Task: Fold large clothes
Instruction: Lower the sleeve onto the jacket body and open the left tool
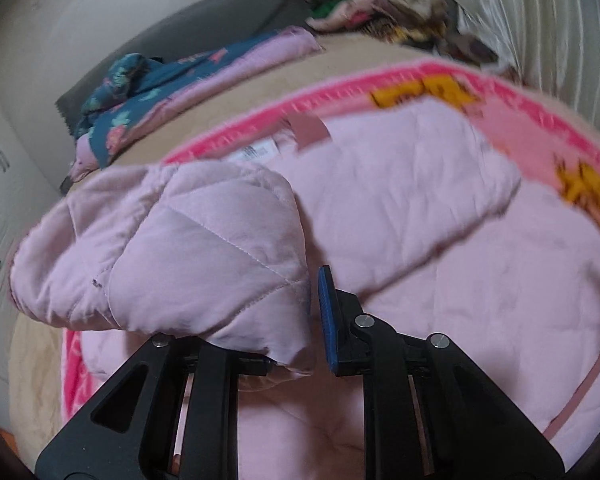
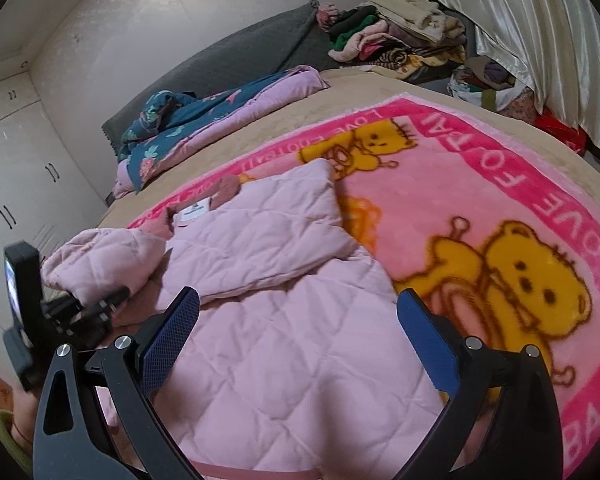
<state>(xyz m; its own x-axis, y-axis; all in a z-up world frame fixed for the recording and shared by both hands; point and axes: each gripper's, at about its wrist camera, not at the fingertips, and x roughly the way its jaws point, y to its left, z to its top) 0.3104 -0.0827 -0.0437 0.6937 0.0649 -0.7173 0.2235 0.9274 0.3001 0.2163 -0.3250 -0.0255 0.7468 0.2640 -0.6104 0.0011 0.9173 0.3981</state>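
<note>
A pale pink quilted jacket (image 2: 284, 320) lies on a pink bear blanket (image 2: 480, 184) on the bed, one sleeve folded across its body. My left gripper (image 1: 300, 316) is shut on the other sleeve (image 1: 204, 256) and holds it raised over the jacket body (image 1: 440, 280); the cloth hides the left finger. That gripper also shows at the left of the right wrist view (image 2: 84, 312), gripping the sleeve (image 2: 104, 264). My right gripper (image 2: 300, 336) is open and empty, hovering over the jacket's lower part.
A folded navy floral and pink quilt (image 2: 204, 128) lies at the bed's far left. A dark grey headboard cushion (image 2: 228, 60) and a pile of clothes (image 2: 396, 44) sit at the back. White curtains (image 2: 540, 40) hang at right, white wardrobe doors (image 2: 16, 184) at left.
</note>
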